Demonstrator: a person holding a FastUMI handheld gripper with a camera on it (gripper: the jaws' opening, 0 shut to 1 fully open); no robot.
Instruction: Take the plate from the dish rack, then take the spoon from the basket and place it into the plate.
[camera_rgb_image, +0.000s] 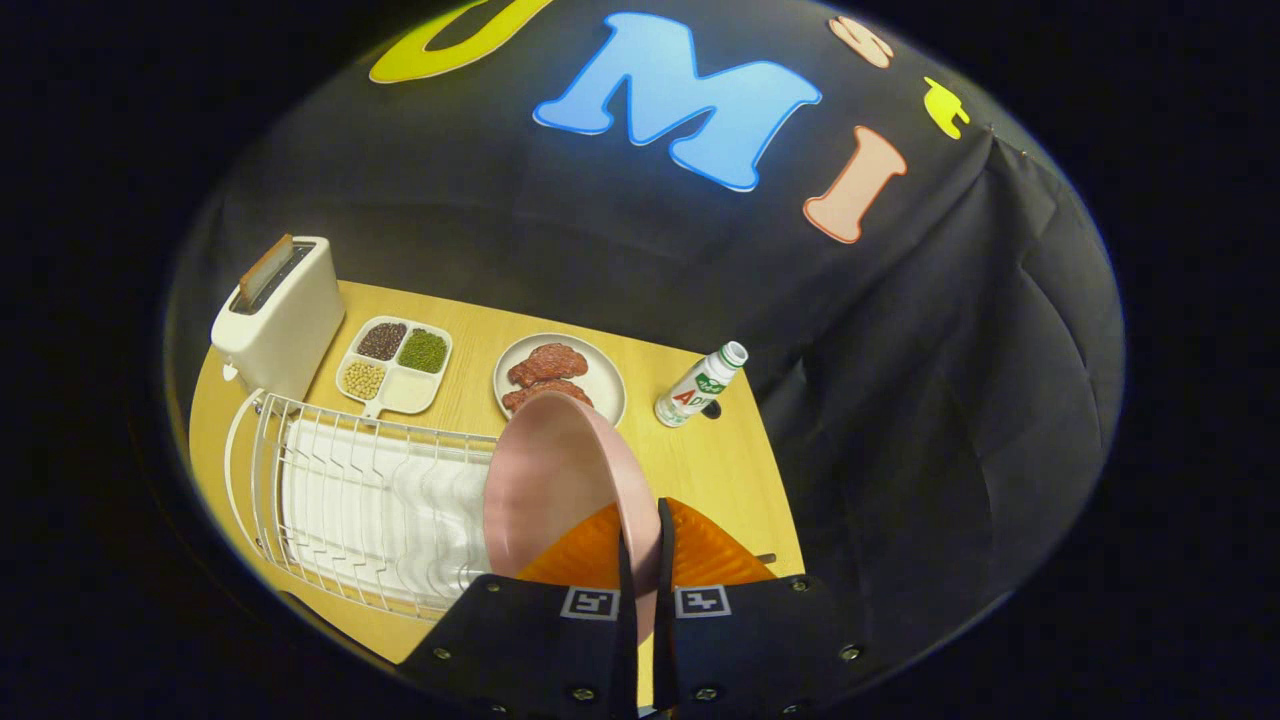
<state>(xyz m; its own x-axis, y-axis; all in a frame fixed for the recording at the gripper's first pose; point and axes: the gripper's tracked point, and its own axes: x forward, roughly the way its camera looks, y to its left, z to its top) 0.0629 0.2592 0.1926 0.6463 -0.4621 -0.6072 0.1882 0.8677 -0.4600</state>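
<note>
1. Plate (545, 480) first: the pink plate stands on edge between the fingers of the hand-held gripper (640, 560), which are closed nearly together on its rim, one on each face, so it is firmly gripped.
2. The plate appears lifted clear of the white wire dish rack (350, 500), which lies just to its left on the tabletop (720, 470) with no other dishes in it.
3. Judging from this, the first step, taking the plate out of the rack, is done or nearly done; the plate is not yet set down.
4. An orange ribbed thing (710, 550), likely the basket, sits right behind the fingers; I cannot make out a spoon in it.
5. Left to do: put the plate flat on a free part of the tabletop, let go, fetch the spoon and lay it in the plate.
6. Beyond stand a toaster (280, 310), a divided tray of beans (395, 362), a plate of meat (560, 378) and a small bottle (700, 385).
</note>
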